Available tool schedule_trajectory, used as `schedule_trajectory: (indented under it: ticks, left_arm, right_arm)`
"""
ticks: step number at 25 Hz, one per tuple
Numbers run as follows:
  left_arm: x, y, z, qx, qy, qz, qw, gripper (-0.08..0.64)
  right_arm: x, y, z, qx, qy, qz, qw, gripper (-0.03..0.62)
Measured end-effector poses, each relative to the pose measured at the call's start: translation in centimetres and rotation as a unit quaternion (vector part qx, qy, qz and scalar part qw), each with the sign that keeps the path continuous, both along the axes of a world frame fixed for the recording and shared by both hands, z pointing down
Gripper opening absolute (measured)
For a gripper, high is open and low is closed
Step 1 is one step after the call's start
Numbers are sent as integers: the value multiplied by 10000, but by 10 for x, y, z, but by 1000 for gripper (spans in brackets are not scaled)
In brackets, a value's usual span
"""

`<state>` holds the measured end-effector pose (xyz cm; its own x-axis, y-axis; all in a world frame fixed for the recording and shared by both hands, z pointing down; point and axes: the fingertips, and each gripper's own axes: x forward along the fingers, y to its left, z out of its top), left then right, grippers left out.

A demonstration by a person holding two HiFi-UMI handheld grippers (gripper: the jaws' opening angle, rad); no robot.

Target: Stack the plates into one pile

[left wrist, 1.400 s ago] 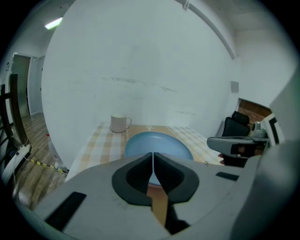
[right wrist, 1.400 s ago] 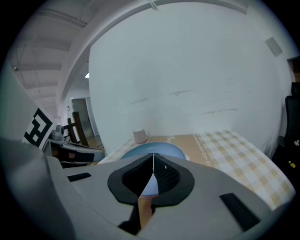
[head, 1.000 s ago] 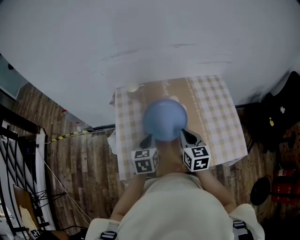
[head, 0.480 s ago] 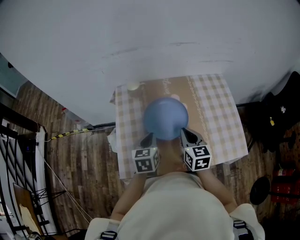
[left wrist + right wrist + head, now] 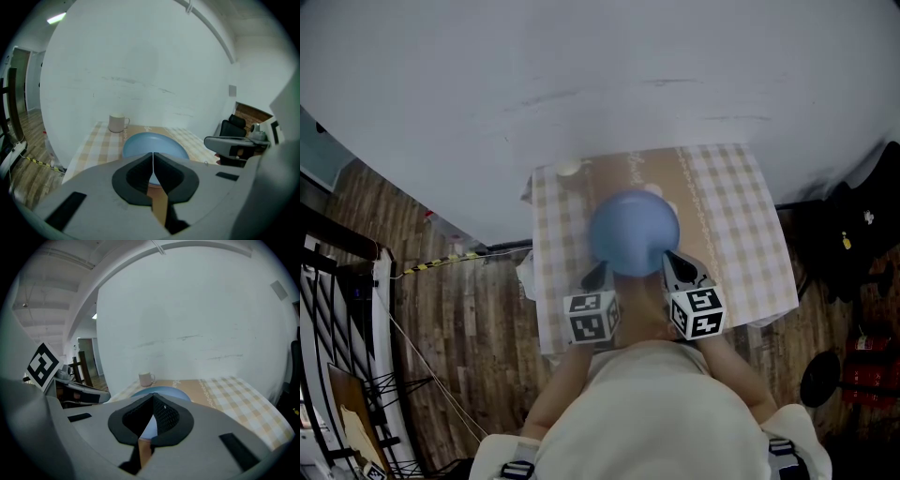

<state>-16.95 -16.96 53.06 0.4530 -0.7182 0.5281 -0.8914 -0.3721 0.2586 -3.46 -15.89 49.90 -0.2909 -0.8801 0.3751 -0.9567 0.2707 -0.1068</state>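
1. A blue plate (image 5: 634, 232) is sitting in the middle of a table (image 5: 741, 234) that is wearing a checked cloth.
2. A pale cup (image 5: 568, 171) is standing at the far left corner of the table, well apart from the plate.
3. The person (image 5: 647, 412) is holding the left claw (image 5: 596, 277) just by the plate's near edge, on its left side.
4. The left claw's two jaws are pressing together, and nothing is sitting between them.
5. The right claw (image 5: 676, 266) is hanging by the plate's near edge, on its right side.
6. Its jaws are pressing together too, and they are holding nothing.
7. Both claws are pointing a bit down toward the plate, with the cup showing beyond it.
8. No view is showing whether the claw tips are touching the plate.
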Motion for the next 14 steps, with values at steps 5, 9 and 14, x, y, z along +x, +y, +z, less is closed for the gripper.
schedule_trajectory:
  ticks: [5, 9, 14]
  left_arm:
    - [0, -1, 2, -44, 24, 37, 10000, 8]
    - [1, 0, 4, -55, 42, 64, 10000, 8]
    - [1, -3, 4, -58, 59, 65, 9999, 8]
  right_arm:
    - [-1, -1, 1, -7, -1, 9, 10000, -2]
    - [-1, -1, 2, 5, 4, 26, 10000, 0]
    - [-1, -3, 1, 6, -20, 3, 10000, -2]
